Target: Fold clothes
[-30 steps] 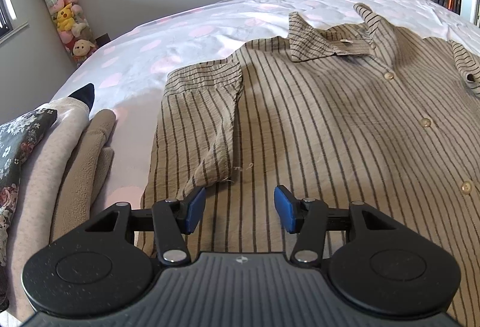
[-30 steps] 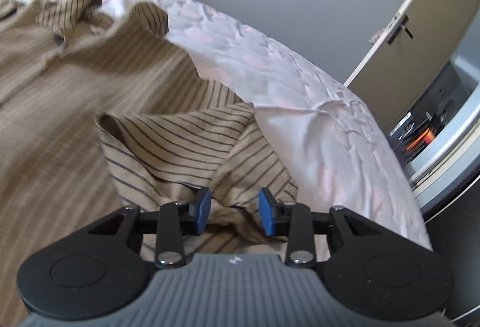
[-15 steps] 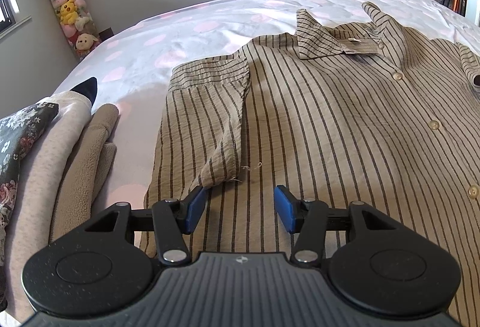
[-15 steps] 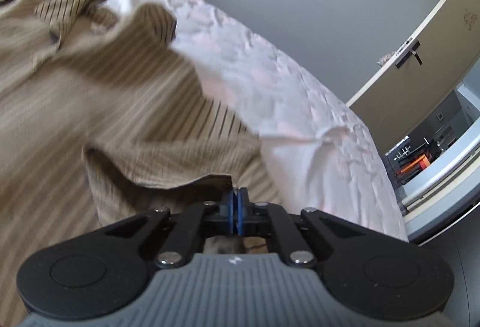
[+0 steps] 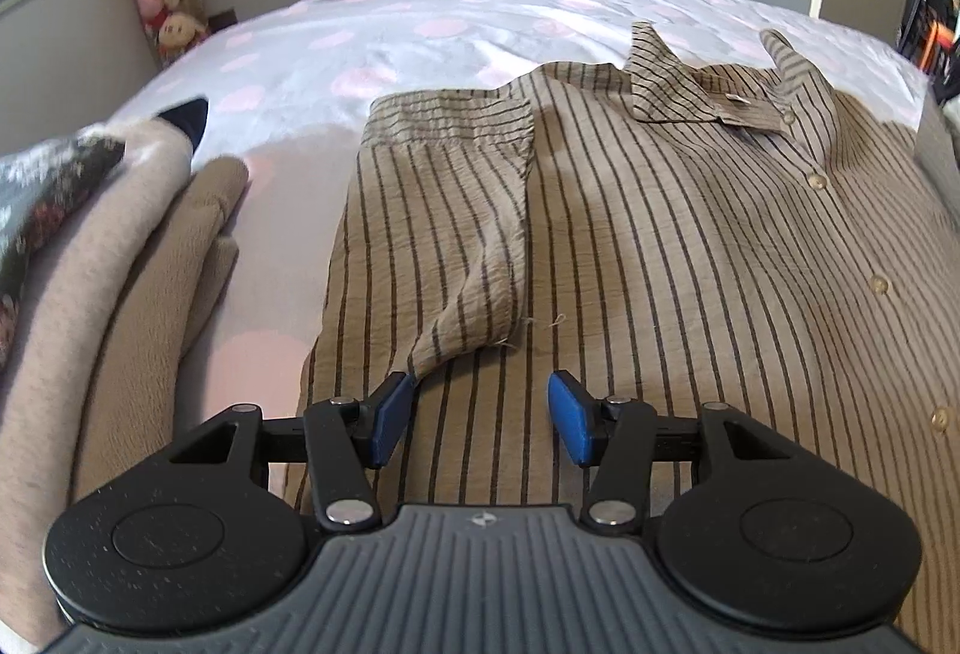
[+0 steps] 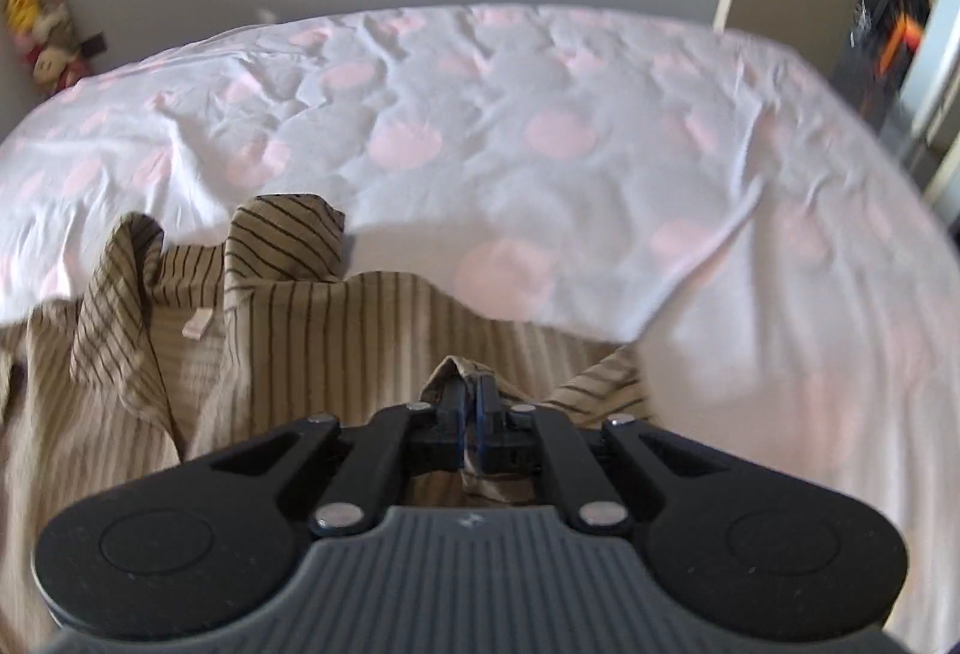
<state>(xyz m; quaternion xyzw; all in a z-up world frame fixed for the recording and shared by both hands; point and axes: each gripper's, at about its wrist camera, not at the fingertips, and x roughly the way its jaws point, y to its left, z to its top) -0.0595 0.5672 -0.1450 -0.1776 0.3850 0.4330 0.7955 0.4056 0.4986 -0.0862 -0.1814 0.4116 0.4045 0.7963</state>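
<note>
striped shirt [image 5: 690, 258] lies face up on the bed [image 5: 420, 42], buttoned, collar at the far end. left sleeve [image 5: 456, 234] already folded in over the chest. step in hand: the other sleeve. my right tool [image 6: 471, 408] is pressed together, pinching a peak of striped cloth, which stands up between the pads with the rest draping under it. my left tool [image 5: 480, 414] is spread and empty, hovering over the lower front of the shirt, one pad just beside the folded cuff. next move, as i judge it: carry the pinched sleeve across the body and lay it flat to match the first, without dragging the shirt. left view alone shows the finished fold, the buttons and a pile of clothes [image 5: 108, 258] at the bed's edge; right view alone shows the pinch and the bare sheet beyond.
</note>
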